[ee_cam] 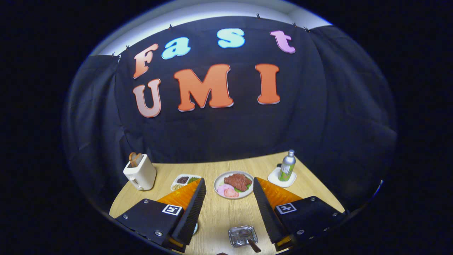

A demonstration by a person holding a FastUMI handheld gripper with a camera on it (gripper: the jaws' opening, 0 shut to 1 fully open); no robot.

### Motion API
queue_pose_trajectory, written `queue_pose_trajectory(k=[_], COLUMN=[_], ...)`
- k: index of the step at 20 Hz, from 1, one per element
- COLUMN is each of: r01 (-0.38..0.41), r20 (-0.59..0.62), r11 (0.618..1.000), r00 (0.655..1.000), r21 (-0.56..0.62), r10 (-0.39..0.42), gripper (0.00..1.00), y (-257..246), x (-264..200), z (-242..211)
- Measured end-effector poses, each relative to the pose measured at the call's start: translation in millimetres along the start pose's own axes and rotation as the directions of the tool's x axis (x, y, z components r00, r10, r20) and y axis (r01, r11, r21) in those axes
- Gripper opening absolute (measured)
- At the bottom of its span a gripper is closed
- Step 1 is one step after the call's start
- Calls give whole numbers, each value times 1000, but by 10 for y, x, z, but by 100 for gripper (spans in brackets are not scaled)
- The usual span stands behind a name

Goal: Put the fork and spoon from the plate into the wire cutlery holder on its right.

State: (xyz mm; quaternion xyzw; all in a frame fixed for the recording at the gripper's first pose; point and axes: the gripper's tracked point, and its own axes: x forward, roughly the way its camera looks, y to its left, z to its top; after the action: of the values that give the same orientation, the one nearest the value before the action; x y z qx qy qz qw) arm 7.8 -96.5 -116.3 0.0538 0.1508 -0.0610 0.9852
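Fingers of the tool (228, 193) stand wide apart above the wooden desk (219, 216), and we see nothing held between them. Just ahead of the fingertips, in line with the gap, sits a round plate (216, 181) carrying brown meat, pink slices and a bit of green; we cannot make out a fork or a spoon on it. Close in, low between the two fingers, lies a small square metal dish (242, 236) with a dark-handled utensil (252, 243) resting in it and sticking out toward us; what kind of utensil it is we cannot tell. Beyond the left finger we find a small divided tray (184, 181) with dark and green fillings, and farther left a cream toaster (139, 174) with a slice of toast (135, 159) poking upright out of its top. Beyond the right finger a silver bottle (287, 165) with a green label stands upright on a white coaster (280, 178), near the desk's far edge.
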Motion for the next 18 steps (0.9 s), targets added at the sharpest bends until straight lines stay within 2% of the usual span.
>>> queue_pose_trajectory(k=[3,6,11,14,18], r01=[21,18,-37,-41,-124], r20=[129,178,178,198,137], r11=[999,999,999,999,991], r00=[991,984,983,979,982], r21=[-50,-46,0,-29,-40], r10=[-14,-9,36,46,129], gripper=[87,91,91,91,91], y=[188,428,858,1112,1657], x=[-47,-93,-33,6,106], z=[296,405,374,366,168])
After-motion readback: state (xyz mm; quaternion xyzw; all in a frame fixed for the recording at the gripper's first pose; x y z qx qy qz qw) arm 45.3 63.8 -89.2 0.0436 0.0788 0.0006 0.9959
